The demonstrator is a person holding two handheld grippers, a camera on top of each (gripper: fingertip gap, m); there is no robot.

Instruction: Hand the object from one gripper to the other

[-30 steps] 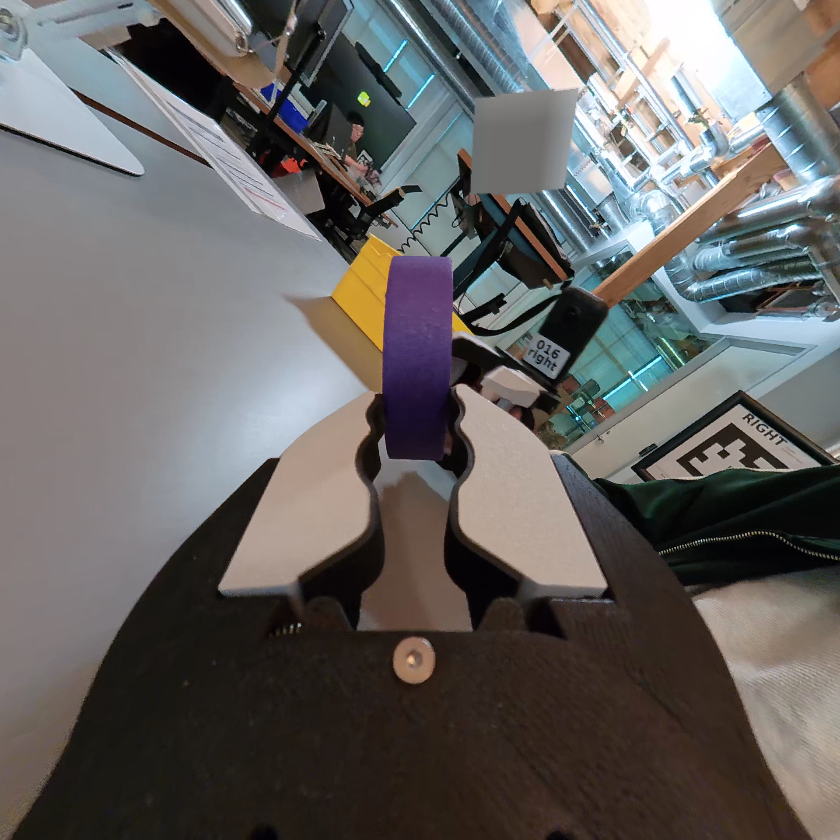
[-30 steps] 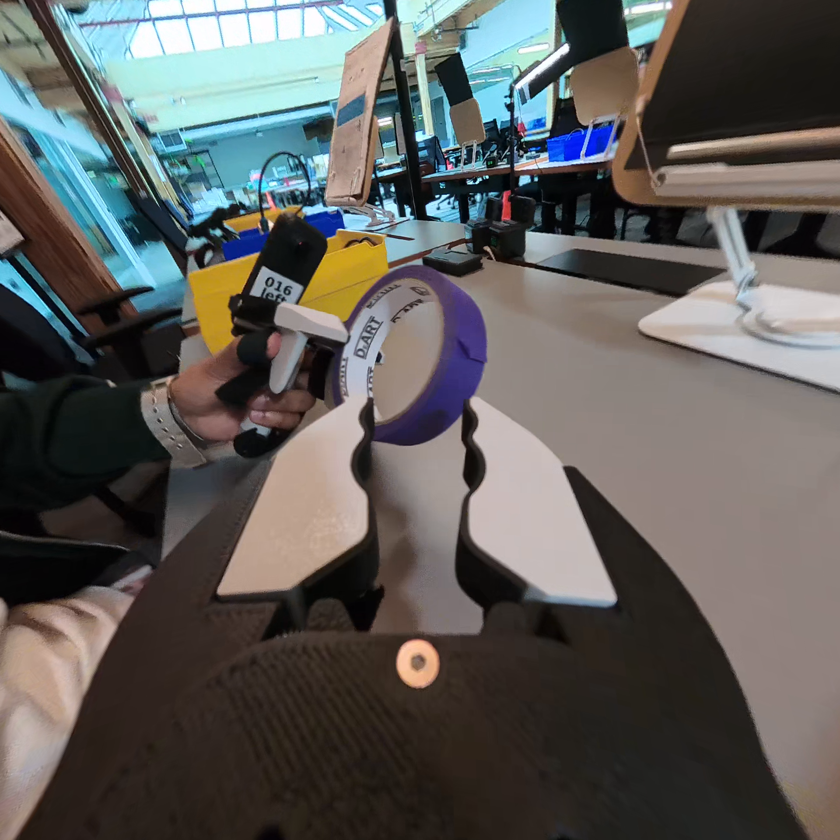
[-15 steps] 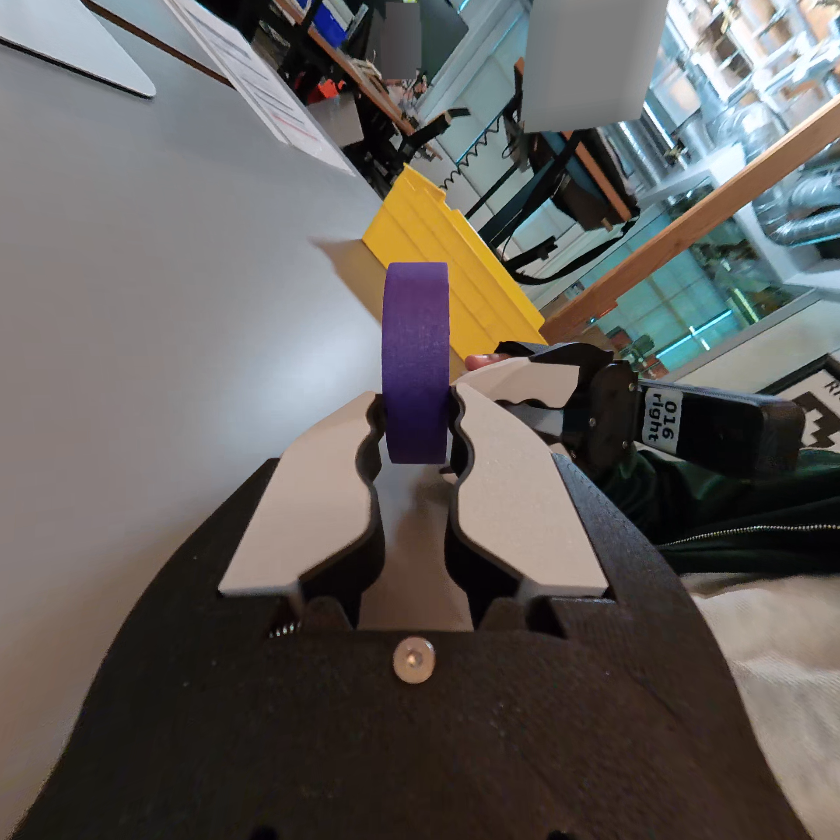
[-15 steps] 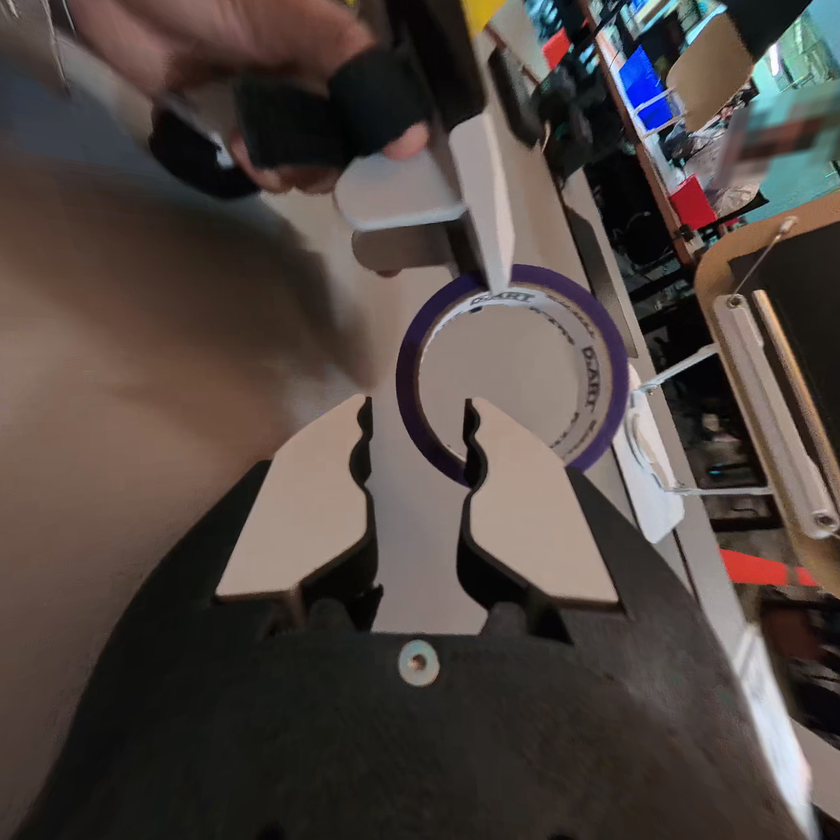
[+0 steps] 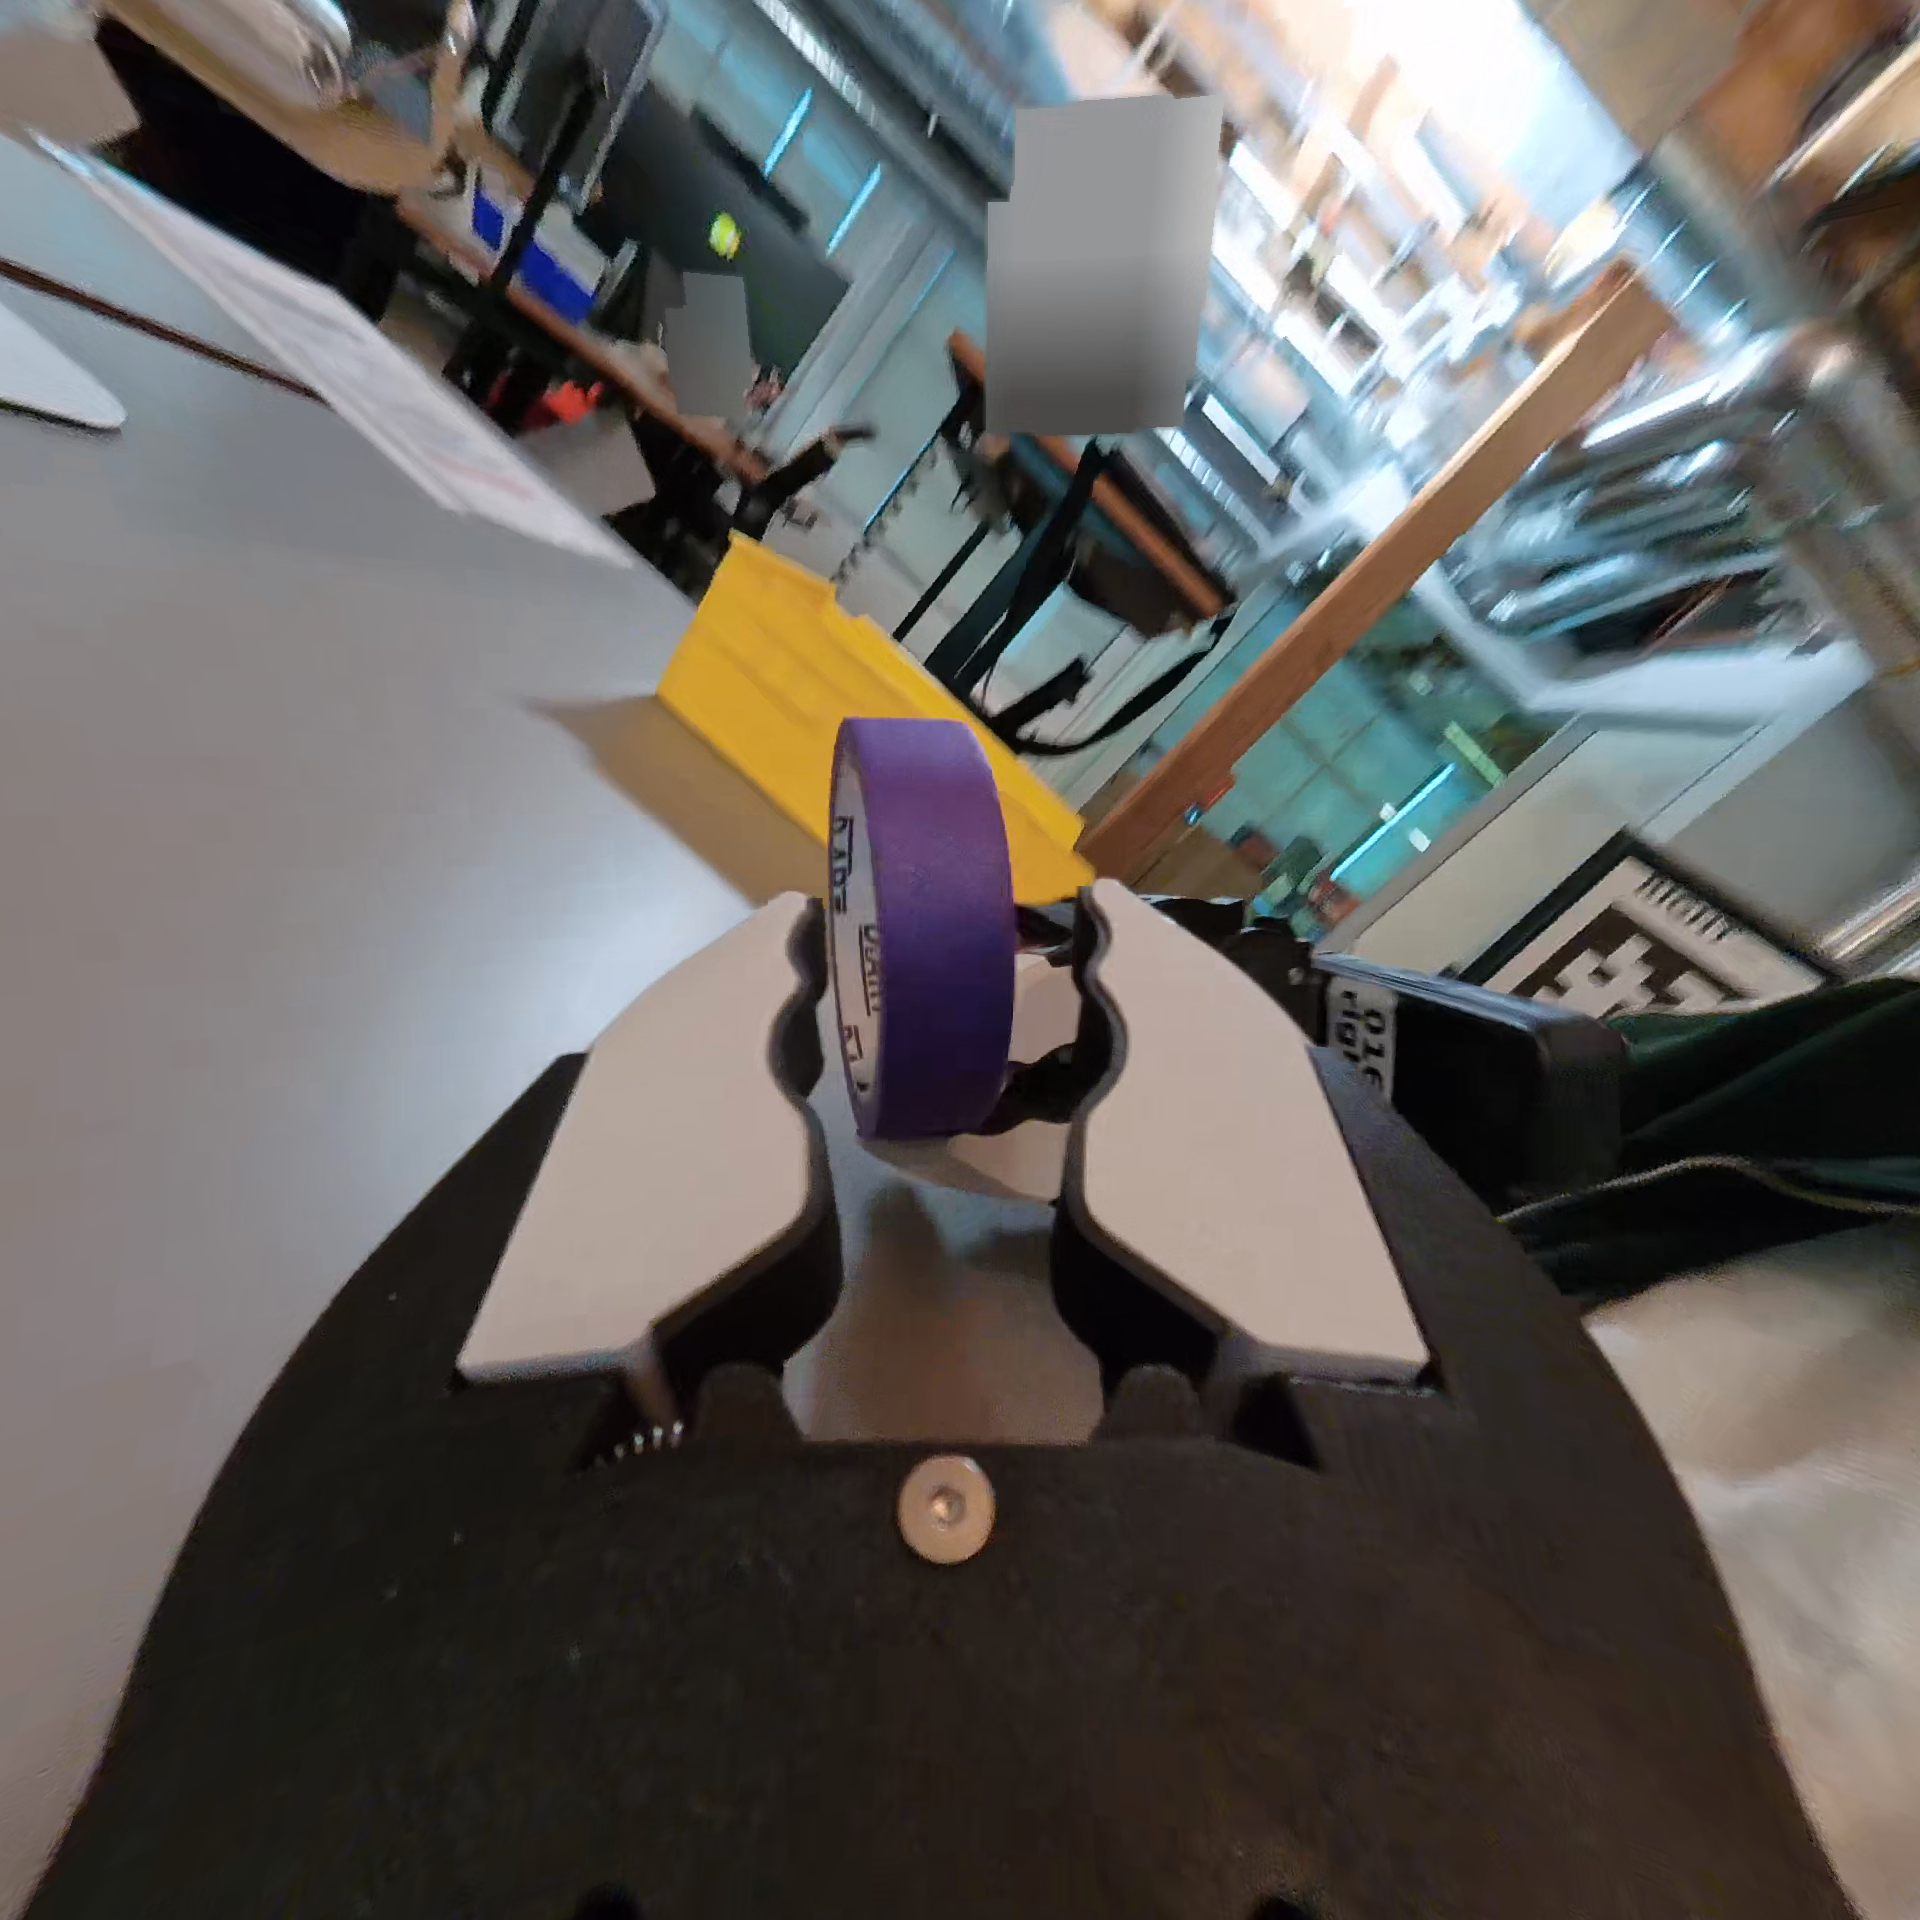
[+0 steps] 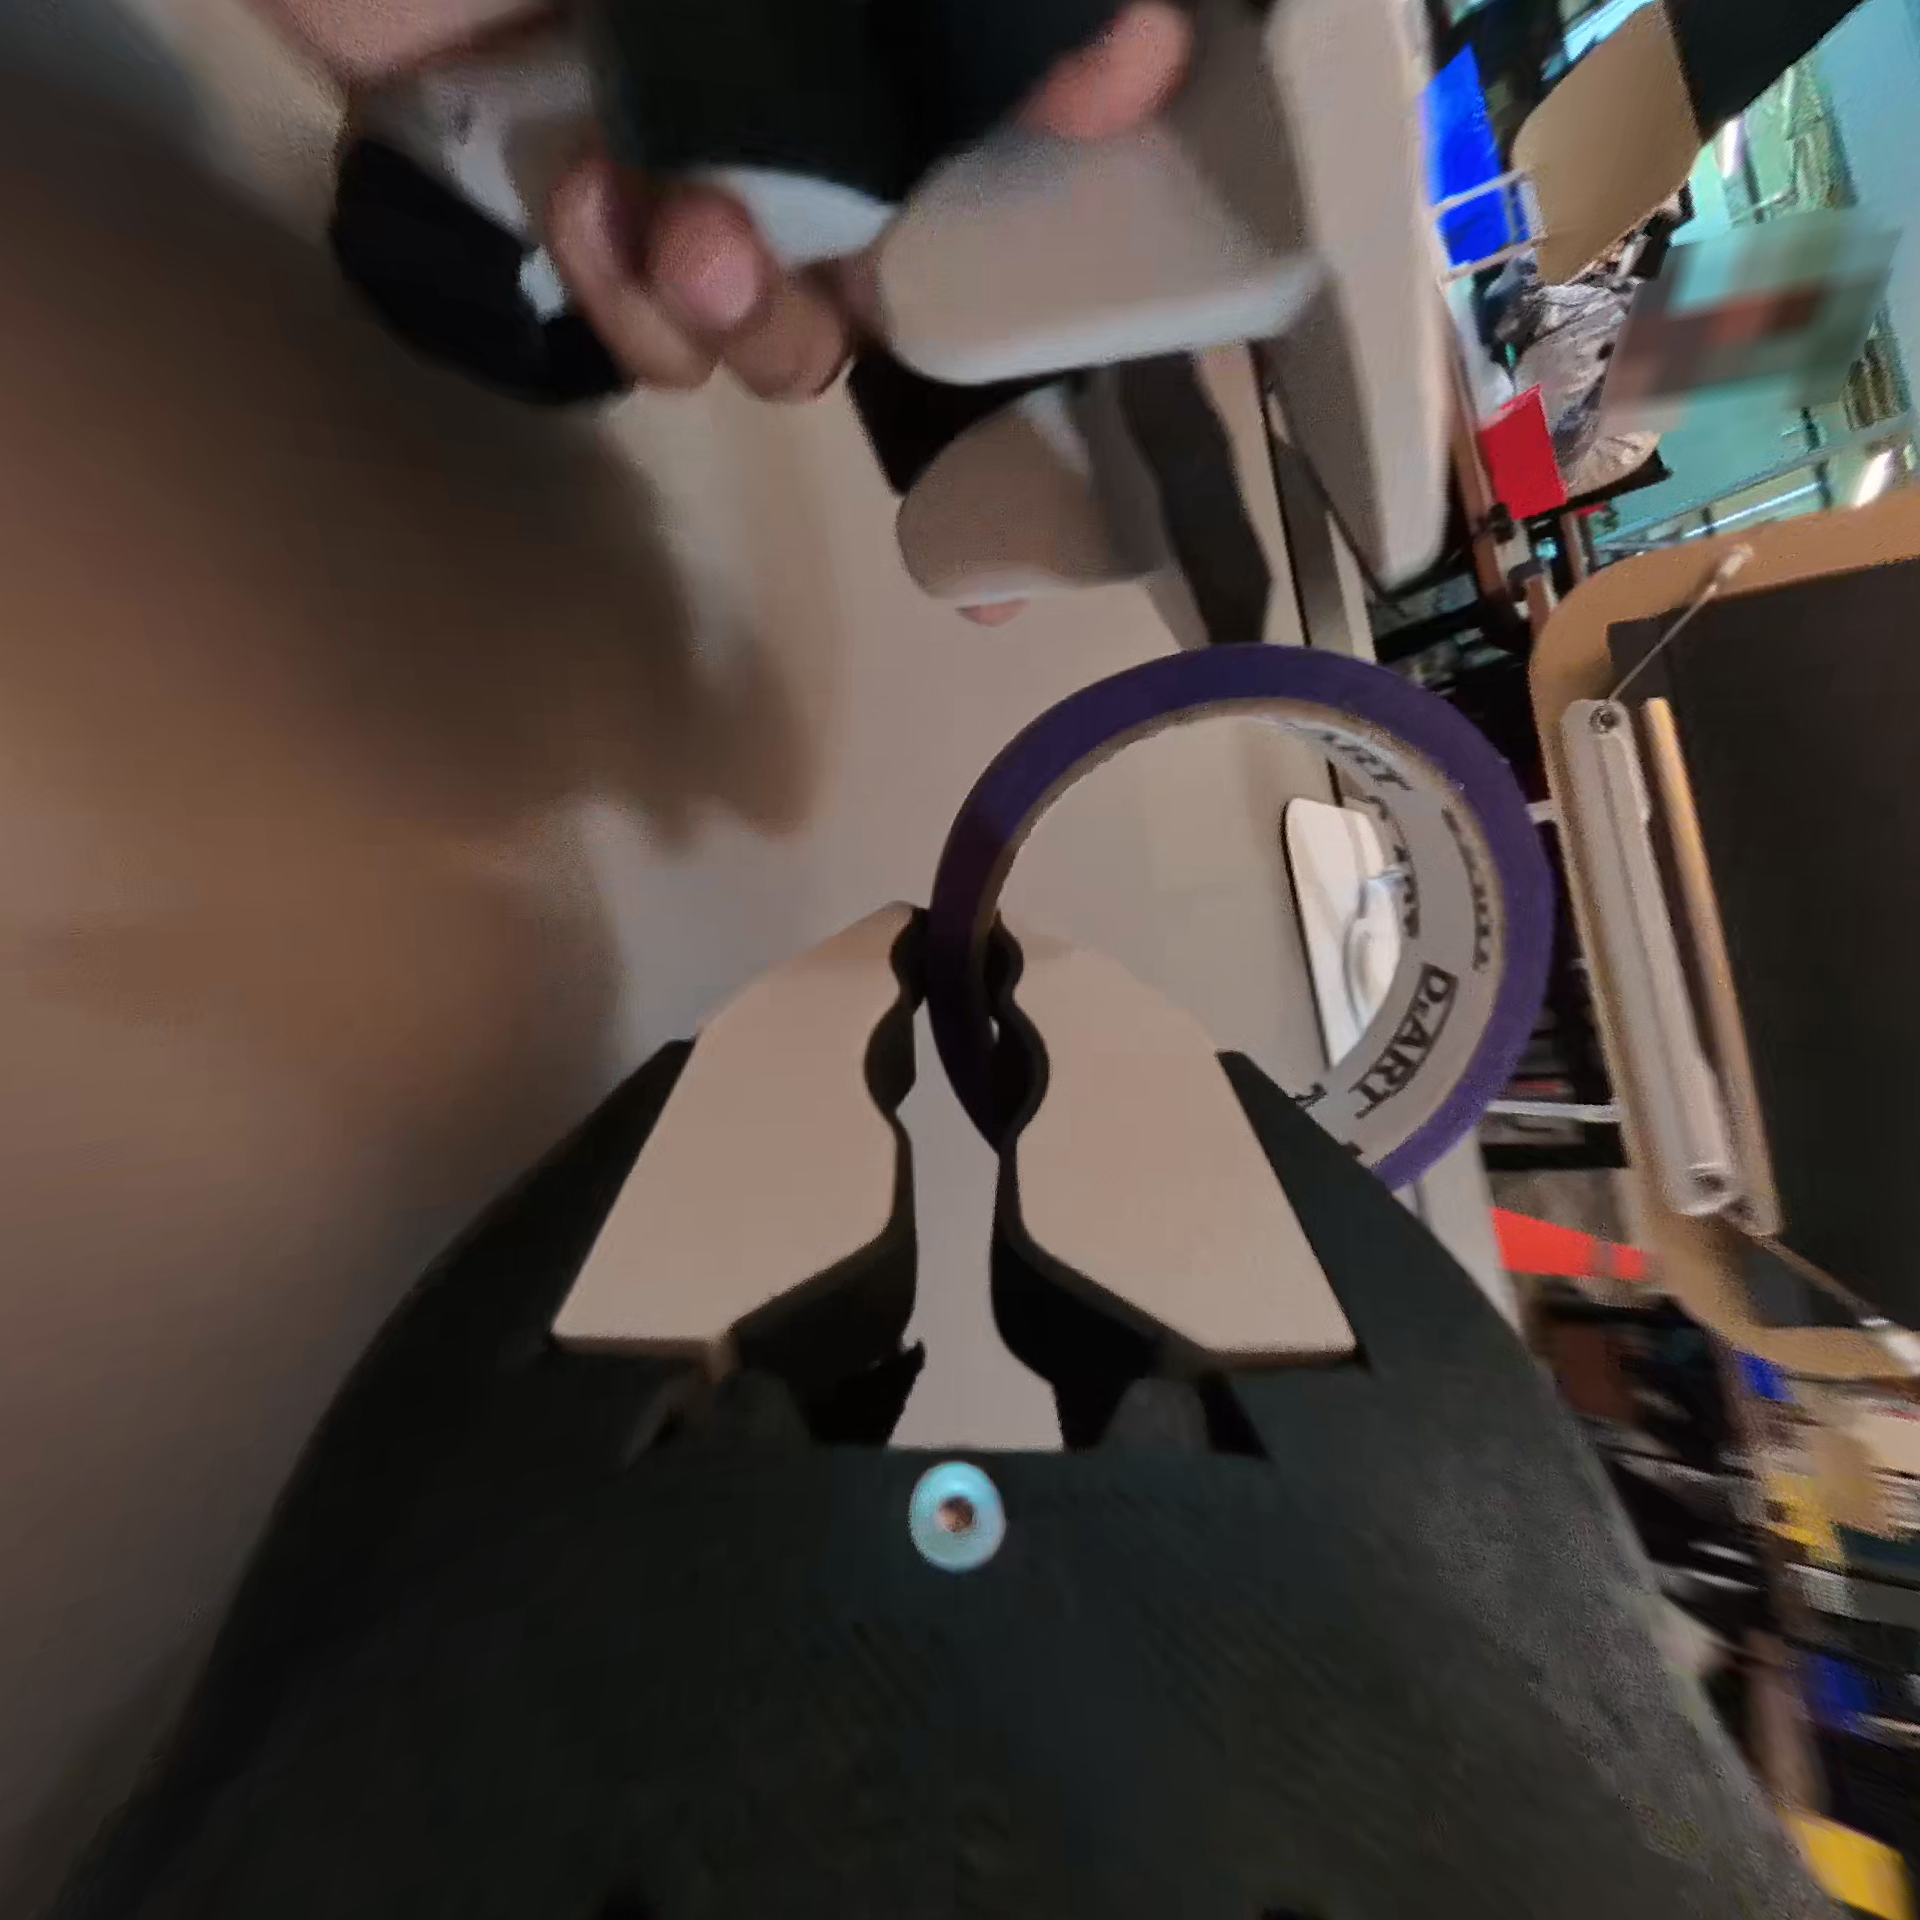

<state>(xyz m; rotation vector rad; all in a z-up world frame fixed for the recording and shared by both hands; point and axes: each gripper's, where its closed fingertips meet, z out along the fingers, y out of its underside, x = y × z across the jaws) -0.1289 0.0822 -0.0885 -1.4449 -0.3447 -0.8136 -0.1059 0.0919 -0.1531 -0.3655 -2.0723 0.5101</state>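
Within the last half second the right gripper (image 6: pixel 956 961) clamped onto the purple tape roll's (image 6: pixel 1496 925) rim while the left gripper (image 5: pixel 940 987) spread apart around it: handover essentially done.

- An open-plan lab or workshop office.
- Bare metal ducts (image 5: pixel 1662 436) at 2 o'clock overhead.
- Yellow bin (image 5: pixel 790 707) on the grey surface (image 5: pixel 260 831).
- Monitor (image 6: pixel 1808 883) at 3 o'clock.
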